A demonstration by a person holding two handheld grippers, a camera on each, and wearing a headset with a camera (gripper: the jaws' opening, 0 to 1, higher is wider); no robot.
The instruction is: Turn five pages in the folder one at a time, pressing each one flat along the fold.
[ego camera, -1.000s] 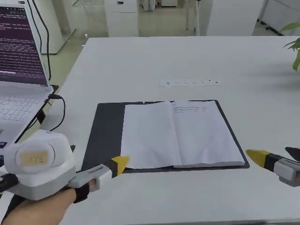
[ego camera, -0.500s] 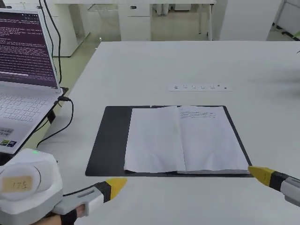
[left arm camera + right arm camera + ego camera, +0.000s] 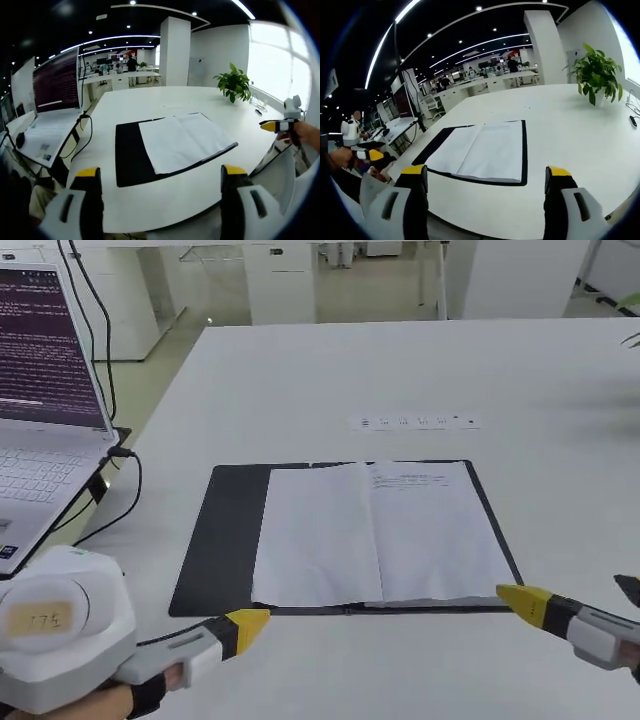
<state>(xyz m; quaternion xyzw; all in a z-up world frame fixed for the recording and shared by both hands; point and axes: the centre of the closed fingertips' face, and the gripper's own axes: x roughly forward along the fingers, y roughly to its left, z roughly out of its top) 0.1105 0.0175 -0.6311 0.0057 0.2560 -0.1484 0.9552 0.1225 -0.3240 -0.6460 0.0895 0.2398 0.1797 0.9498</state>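
Head view places the left gripper [image 3: 245, 622] near-left and the right gripper [image 3: 575, 592] near-right, each just short of the near edge of the folder [image 3: 225, 530] and apart from it; each gripper view shows its own jaws spread wide, holding nothing. Beyond them the folder lies open and flat mid-table [image 3: 400, 370], with its black cover exposed on the left and its white pages [image 3: 380, 530] spread across the centre and right. Farther off, a laptop [image 3: 40, 360] stands open at far left with a cable [image 3: 130, 490] beside it, and a plant [image 3: 595, 72] stands at far right.
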